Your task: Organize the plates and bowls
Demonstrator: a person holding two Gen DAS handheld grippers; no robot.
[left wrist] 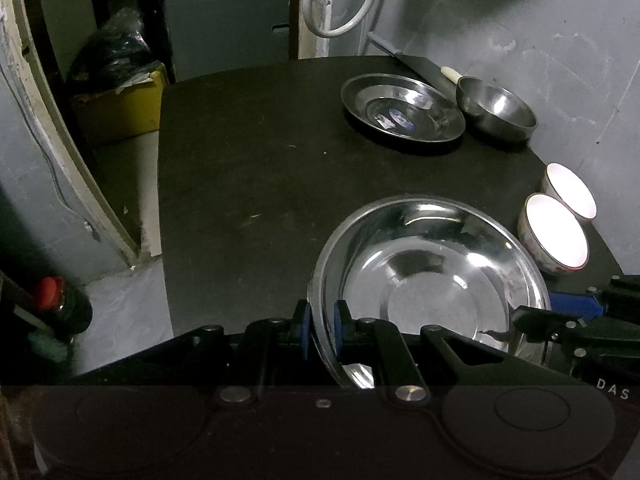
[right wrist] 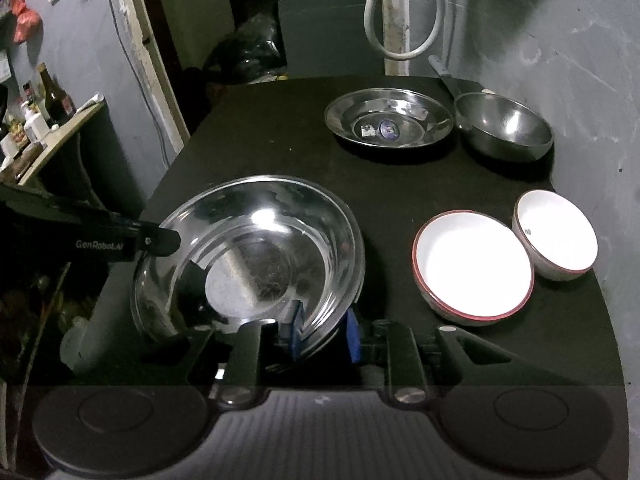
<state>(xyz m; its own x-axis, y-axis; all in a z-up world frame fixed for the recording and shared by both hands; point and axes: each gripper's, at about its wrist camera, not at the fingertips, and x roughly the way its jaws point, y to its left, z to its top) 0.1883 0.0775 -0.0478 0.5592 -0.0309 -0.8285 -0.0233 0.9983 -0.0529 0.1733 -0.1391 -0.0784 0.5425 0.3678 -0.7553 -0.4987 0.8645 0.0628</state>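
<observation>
Now the left gripper [left wrist: 322, 322] and the right gripper [right wrist: 326, 334] both clamp their blue pads on the rim of the large shiny steel basin [right wrist: 256, 252], low in the centre of each frame. At upper right lie a flat steel plate [right wrist: 388, 120] and a steel bowl [right wrist: 504, 126]; two white ceramic bowls [right wrist: 474, 268] touch at right on the black table [right wrist: 280, 148].

We see a dark table [left wrist: 248, 168] set against a scuffed grey wall [left wrist: 540, 28], with a white hose [left wrist: 340, 24] looped above its far edge. A knife [left wrist: 404, 58] lies at the back of the table. Beyond the far edge sit a yellow bin [left wrist: 120, 108] and a black plastic bag [left wrist: 112, 52]. On the left, a shelf [right wrist: 52, 140] carries bottles [right wrist: 54, 98].
</observation>
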